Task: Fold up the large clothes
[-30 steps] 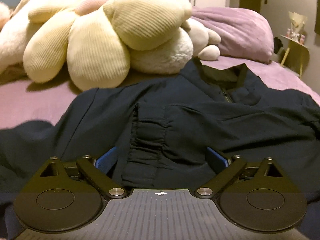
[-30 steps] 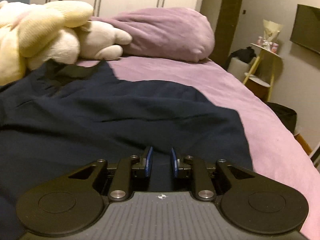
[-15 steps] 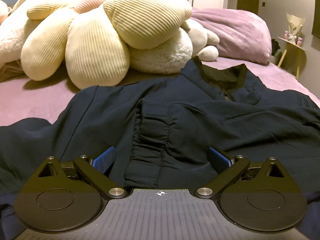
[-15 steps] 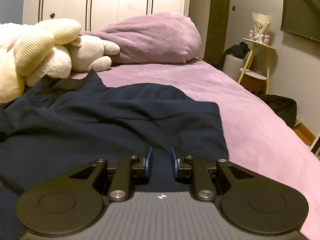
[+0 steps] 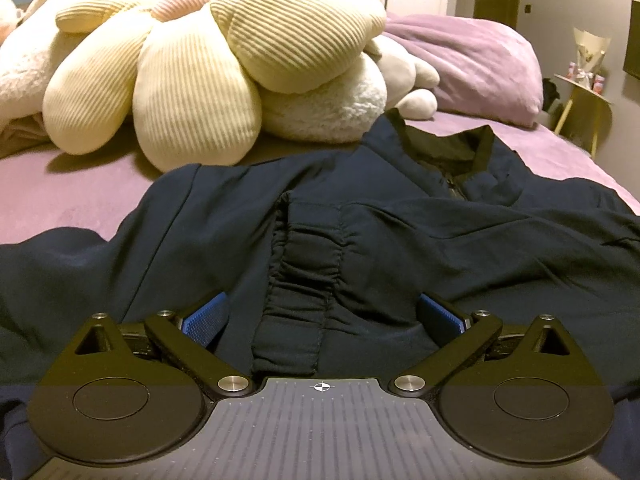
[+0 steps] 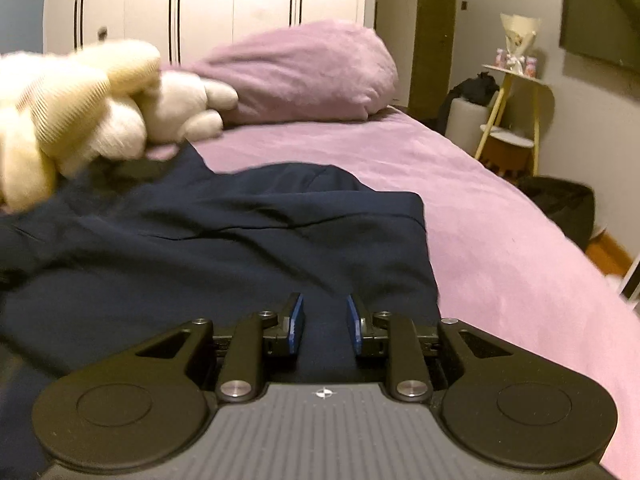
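Left gripper (image 5: 320, 314) gapes over the jacket's (image 5: 400, 240) cuff (image 5: 296, 296). Right gripper (image 6: 322, 322) – jaws just easing apart, cloth between – should release cleanly before regripping.

jacket (image 5: 400, 232) navy | bedsheet (image 6: 460, 200) lilac | flower cushion (image 5: 208, 64) cream, ribbed | gripper pads (image 5: 206, 316) blue

Wide-open left claw (image 5: 322, 316) straddles the navy jacket's (image 5: 400, 232) gathered cuff (image 5: 300, 280).

plush toys (image 5: 208, 72) crowding bed's head, bare purple sheet (image 6: 480, 216) right of jacket (image 6: 200, 248)
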`<action>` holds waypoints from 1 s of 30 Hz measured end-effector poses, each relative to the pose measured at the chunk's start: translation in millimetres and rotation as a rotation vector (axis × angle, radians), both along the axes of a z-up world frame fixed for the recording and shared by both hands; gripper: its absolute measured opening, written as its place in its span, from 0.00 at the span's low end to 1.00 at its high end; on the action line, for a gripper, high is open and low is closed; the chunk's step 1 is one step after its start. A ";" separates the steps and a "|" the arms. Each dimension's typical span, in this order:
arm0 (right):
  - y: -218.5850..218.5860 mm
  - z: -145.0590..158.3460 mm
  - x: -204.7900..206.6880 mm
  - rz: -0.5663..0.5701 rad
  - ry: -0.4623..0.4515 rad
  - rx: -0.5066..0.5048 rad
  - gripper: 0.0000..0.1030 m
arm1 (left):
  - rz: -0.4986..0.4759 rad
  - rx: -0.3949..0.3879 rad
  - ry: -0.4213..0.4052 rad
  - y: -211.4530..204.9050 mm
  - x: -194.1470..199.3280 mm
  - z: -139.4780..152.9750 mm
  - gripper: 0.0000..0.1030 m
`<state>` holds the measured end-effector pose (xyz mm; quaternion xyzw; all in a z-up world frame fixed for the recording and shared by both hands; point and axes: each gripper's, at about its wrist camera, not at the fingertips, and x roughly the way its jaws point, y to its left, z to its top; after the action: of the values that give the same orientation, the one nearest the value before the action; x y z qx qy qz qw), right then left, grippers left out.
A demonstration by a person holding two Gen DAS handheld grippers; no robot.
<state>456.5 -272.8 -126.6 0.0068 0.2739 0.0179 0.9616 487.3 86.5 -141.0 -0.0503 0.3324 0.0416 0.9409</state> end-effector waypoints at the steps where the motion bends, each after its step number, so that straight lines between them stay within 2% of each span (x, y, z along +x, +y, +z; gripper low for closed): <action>1: -2.7 0.3 -10.4 0.001 -0.001 0.018 0.23 | 0.000 0.002 0.001 -0.5 0.1 0.0 1.00; 3: -6.1 -5.0 -25.0 0.007 0.000 0.018 0.23 | 0.001 0.004 0.005 -1.1 -0.3 0.3 1.00; 5: -4.6 -14.2 -27.9 0.023 -0.001 -0.023 0.23 | 0.005 0.003 0.009 -1.0 -1.1 1.0 1.00; 8: 1.0 -21.6 -16.0 0.040 0.006 -0.076 0.23 | 0.009 -0.001 0.015 0.0 -3.1 1.8 1.00; 13: -0.7 -24.4 0.4 0.047 0.014 -0.080 0.23 | 0.012 -0.017 0.053 3.8 -8.9 6.2 1.00; 16: 9.1 -24.5 1.0 0.049 0.014 -0.149 0.24 | 0.004 -0.025 0.088 12.1 -18.4 14.7 1.00; 20: 29.2 -18.2 -1.3 0.050 0.027 -0.290 0.27 | 0.067 -0.096 0.116 42.4 -49.8 32.8 1.00; 22: 38.5 -7.4 -7.6 0.025 0.045 -0.329 0.28 | 0.094 -0.132 0.097 63.8 -81.7 46.0 1.00; 24: 44.5 8.4 -25.0 -0.015 0.038 -0.293 0.28 | 0.096 -0.154 0.053 86.6 -117.4 56.8 1.00; 26: 49.8 20.6 -44.8 0.009 0.021 -0.201 0.28 | 0.151 -0.169 0.041 121.4 -155.2 61.3 1.00; 29: 73.4 28.1 -65.7 0.097 0.041 -0.080 0.28 | 0.301 -0.235 0.039 182.8 -196.7 54.6 1.00; 30: 86.3 28.2 -69.8 0.133 0.051 -0.053 0.28 | 0.383 -0.281 0.036 210.8 -211.8 49.5 1.00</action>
<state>386.8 -186.5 -98.4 -0.0366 0.2986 0.0742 0.9508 275.5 297.3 -91.5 -0.2421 0.3359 0.1734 0.8936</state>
